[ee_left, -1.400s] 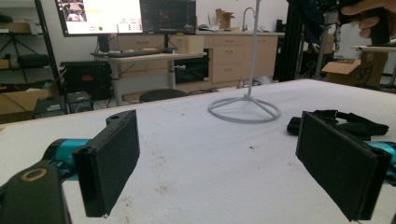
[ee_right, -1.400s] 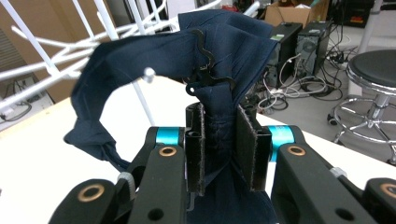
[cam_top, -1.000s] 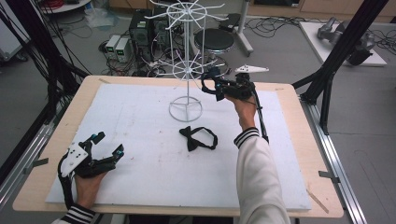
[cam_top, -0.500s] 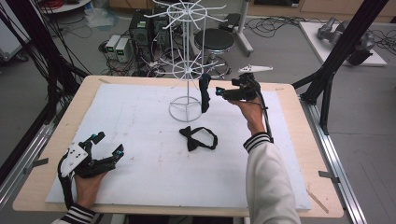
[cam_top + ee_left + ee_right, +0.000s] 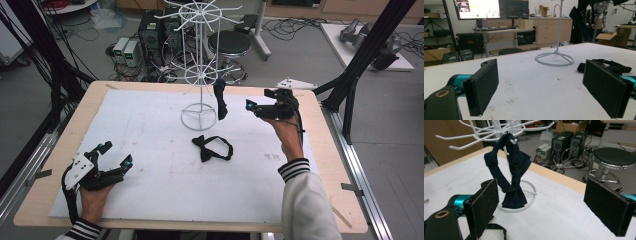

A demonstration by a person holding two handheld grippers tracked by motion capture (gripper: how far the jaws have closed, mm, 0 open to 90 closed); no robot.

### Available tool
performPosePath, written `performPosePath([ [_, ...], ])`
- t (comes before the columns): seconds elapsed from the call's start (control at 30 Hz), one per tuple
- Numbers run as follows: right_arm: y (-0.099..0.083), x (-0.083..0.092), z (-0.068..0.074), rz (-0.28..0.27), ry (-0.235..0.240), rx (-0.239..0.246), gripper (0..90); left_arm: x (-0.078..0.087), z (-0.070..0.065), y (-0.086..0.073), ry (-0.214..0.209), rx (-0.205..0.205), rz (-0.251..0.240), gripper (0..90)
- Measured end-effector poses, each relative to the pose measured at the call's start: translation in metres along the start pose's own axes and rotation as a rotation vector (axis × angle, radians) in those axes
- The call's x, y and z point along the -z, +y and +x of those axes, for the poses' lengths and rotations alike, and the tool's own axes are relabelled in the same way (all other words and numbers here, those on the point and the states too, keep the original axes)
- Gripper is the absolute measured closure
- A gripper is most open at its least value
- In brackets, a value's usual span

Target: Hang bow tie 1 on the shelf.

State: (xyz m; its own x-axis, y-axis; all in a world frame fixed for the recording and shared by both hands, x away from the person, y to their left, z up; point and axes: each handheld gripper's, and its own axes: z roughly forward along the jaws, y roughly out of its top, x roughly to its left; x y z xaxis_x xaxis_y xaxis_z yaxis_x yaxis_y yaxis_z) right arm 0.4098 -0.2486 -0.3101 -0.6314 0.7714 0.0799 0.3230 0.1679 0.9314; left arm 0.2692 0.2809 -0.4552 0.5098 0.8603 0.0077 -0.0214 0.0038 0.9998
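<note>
Navy fabric bow tie (image 5: 512,172) hung by its strap from a hook of the white wire display rack (image 5: 199,65), dangling just above the rack's ring base. The right hand-held gripper (image 5: 260,103), whose jaws had just been opening, stood wide and empty beside it. A second black bow tie (image 5: 212,148) lay flat on the white-covered counter (image 5: 150,180). The left hand-held gripper (image 5: 116,156) rested near the counter's front edge, jaws wide apart, holding nothing.
</note>
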Motion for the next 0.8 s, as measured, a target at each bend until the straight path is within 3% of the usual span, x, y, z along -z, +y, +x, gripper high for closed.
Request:
performPosePath([
  [0.17, -0.01, 0.02, 0.005, -0.036, -0.005, 0.023, 12.0, 0.0, 0.0, 0.0, 0.001, -0.001, -0.001, 13.9],
  [0.27, -0.021, 0.041, 0.013, -0.109, 0.006, 0.027, 12.0, 0.0, 0.0, 0.0, 0.001, -0.003, 0.0, 13.9],
  [0.4, -0.031, 0.054, 0.02, -0.128, -0.003, 0.049, 12.0, 0.0, 0.0, 0.0, 0.002, -0.002, -0.001, 13.9],
  [0.5, -0.047, 0.07, 0.028, -0.177, -0.015, 0.059, 12.0, 0.0, 0.0, 0.0, 0.002, -0.003, 0.0, 13.9],
  [0.73, -0.075, 0.089, 0.037, -0.202, -0.03, 0.061, 12.0, 0.0, 0.0, 0.0, 0.002, -0.006, -0.004, 13.9],
  [0.8, -0.09, 0.097, 0.041, -0.214, -0.048, 0.084, 12.0, 0.001, -0.001, 0.0, 0.002, -0.006, -0.004, 13.9],
])
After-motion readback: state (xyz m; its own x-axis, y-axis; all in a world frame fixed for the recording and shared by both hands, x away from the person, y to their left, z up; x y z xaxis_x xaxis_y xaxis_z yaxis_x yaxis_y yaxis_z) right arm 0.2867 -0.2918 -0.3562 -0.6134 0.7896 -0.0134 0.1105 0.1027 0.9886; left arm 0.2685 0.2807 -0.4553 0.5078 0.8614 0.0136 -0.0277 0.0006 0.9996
